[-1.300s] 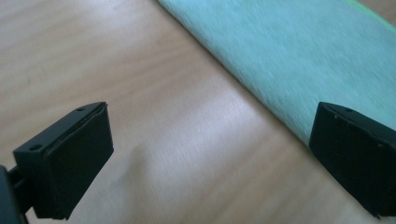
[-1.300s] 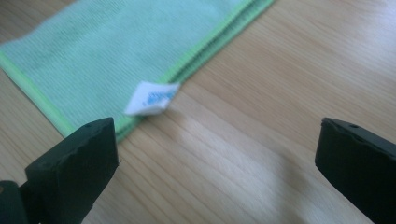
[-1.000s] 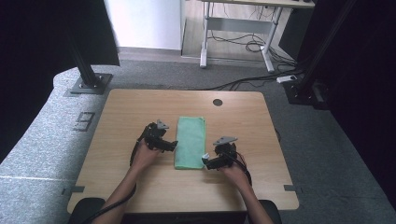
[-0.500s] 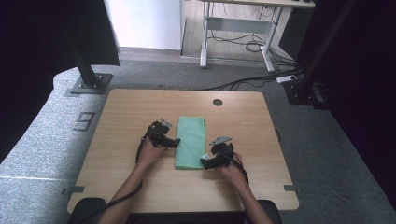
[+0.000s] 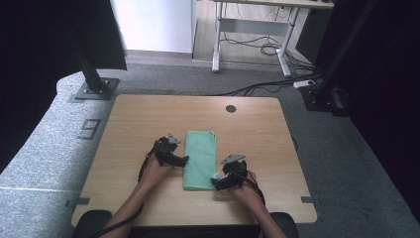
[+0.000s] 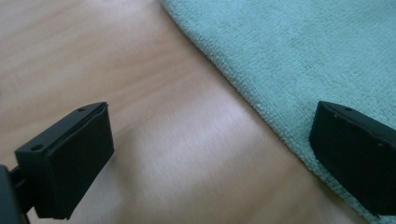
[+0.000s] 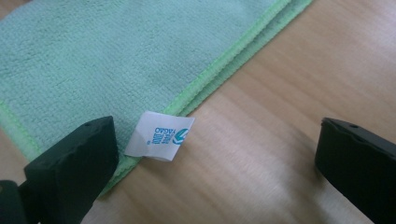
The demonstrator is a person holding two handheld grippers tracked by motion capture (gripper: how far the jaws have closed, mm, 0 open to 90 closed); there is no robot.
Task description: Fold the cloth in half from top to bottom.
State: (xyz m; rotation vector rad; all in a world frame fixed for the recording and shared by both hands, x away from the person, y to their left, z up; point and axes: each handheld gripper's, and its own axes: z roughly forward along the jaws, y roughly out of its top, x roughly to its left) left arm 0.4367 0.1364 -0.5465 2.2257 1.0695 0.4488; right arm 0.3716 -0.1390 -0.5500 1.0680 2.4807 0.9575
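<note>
Grey carpet surrounds the wooden table [image 5: 148,119], and on the table's middle lies a green towel [image 5: 200,158], folded into a long strip running away from us. We take the towel as our landmark. Our left gripper [image 5: 179,160] sits at the towel's left long edge, about midway along it; in the left gripper view its jaws stand wide apart, one over bare wood and the other over the towel's edge [image 6: 261,107], grasping nothing. Our right gripper [image 5: 218,181] sits at the towel's near right corner, also spread wide and empty; in the right gripper view its jaws straddle the stitched hem, with a small white label [image 7: 160,135] sticking out from that hem onto the wood.

We judge this to be the approach before a grip: both claws are lined up on opposite sides of the towel, neither yet clenched. The next move, as we read it, calls for lowering each claw so that one jaw slips under the layered edge, then pinching all layers together, so the fold does not slide open.

We see no containers on the table.
</note>
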